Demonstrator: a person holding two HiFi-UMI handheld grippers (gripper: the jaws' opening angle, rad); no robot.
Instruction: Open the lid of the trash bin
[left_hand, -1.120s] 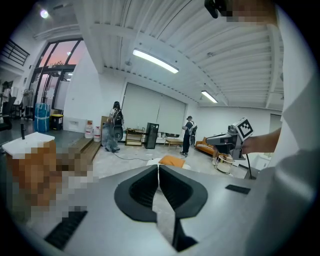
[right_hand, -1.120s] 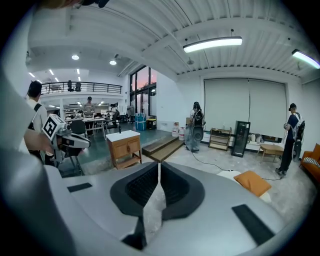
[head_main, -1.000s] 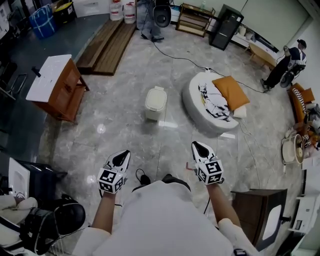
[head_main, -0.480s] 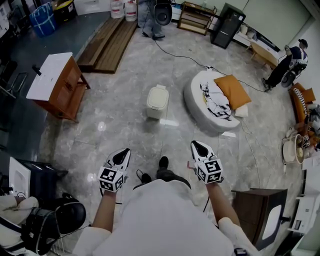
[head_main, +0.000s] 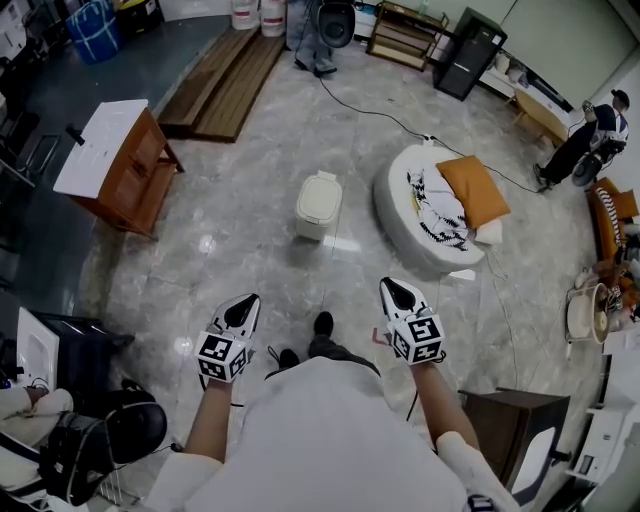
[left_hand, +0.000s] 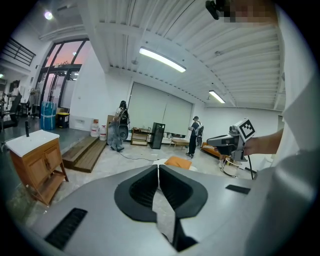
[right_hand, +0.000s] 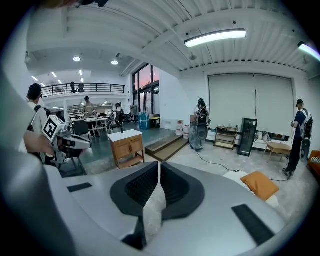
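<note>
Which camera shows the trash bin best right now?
The head view: the trash bin stands whole on the floor ahead, lid down, left of the round bed. I cannot find it in either gripper view; the near floor is hidden there.

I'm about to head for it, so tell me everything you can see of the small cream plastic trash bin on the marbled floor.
The small cream trash bin looks like smooth plastic: a rounded box with a matching lid lying flat and shut on top. It stands upright on the glossy grey marbled floor, left of the round white cushion bed and apart from it. Only the floor touches it; the left gripper and right gripper are well short of it, jaws together.
</note>
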